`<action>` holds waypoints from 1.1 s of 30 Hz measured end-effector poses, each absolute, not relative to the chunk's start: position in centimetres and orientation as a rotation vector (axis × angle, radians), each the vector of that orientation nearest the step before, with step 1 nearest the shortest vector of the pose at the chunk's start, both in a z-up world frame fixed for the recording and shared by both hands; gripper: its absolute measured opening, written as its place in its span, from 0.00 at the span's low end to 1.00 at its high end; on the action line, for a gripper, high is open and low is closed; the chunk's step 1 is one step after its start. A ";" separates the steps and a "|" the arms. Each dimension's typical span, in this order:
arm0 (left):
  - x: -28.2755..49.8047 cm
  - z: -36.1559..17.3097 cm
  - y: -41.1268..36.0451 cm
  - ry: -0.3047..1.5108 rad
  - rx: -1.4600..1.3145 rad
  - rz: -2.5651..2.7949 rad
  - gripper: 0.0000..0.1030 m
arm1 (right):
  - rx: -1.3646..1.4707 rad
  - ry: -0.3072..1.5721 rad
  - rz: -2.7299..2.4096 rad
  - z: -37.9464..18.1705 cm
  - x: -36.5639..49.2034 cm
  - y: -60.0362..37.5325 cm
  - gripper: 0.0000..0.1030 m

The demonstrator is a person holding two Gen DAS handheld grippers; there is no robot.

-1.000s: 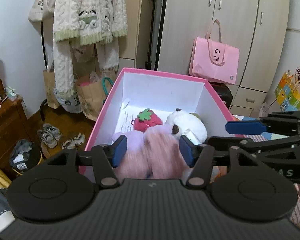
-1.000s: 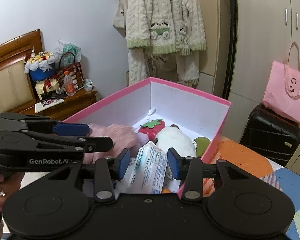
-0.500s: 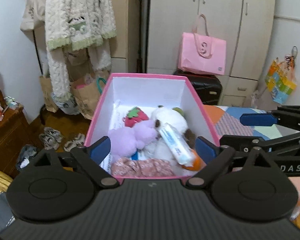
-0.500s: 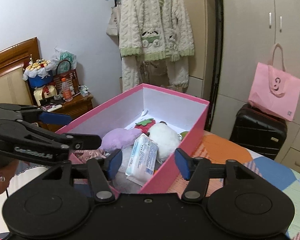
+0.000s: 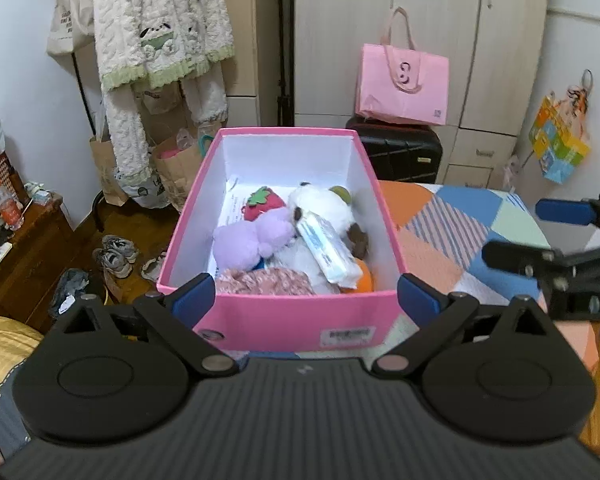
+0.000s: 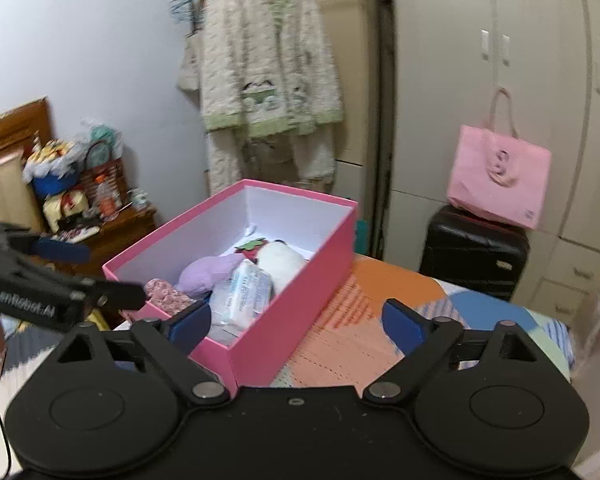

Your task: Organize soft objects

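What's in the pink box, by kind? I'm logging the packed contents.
Plush toys: 3, namely the strawberry plush, the purple plush and the white plush
Tissue packs: 1
Floral fabric pieces: 1
Orange items, mostly hidden: 1
Total: 6 visible

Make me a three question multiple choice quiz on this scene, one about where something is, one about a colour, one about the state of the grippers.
1. Where does the tissue pack lie?
A. On the quilt beside the box
B. Inside the pink box, on top of the white plush
C. On the suitcase

2. What colour is the plush next to the strawberry toy?
A. Purple
B. Green
C. Black

3. What state are the left gripper and right gripper in?
A. Both open and empty
B. Both shut on toys
C. One shut on the box

Answers: 1 B, the pack rests across the white plush in the box. 2 A, it is lilac. 3 A, each pair of blue pads stands wide apart with nothing between.
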State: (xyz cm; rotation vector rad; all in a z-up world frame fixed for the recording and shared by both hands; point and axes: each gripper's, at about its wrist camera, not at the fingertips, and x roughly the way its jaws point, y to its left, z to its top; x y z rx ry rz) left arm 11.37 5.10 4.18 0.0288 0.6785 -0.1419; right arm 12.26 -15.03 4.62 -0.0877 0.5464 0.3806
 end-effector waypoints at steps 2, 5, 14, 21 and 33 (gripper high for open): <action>10.3 4.3 4.6 0.649 0.044 -0.149 0.96 | -0.074 0.561 0.316 4.8 11.7 -15.5 0.95; 8.5 4.6 3.9 0.564 0.079 -0.123 0.96 | -0.060 0.578 0.204 5.1 10.8 -16.2 0.96; 6.3 4.0 3.4 0.494 0.046 -0.132 0.96 | -0.025 0.521 0.203 5.6 5.9 -18.1 0.96; 7.0 1.5 3.6 0.529 0.013 -0.121 0.96 | -0.056 0.458 0.069 4.6 3.1 -17.9 0.96; 5.0 1.2 2.3 0.467 0.035 -0.168 0.96 | -0.079 0.476 -0.017 3.1 1.5 -17.1 0.96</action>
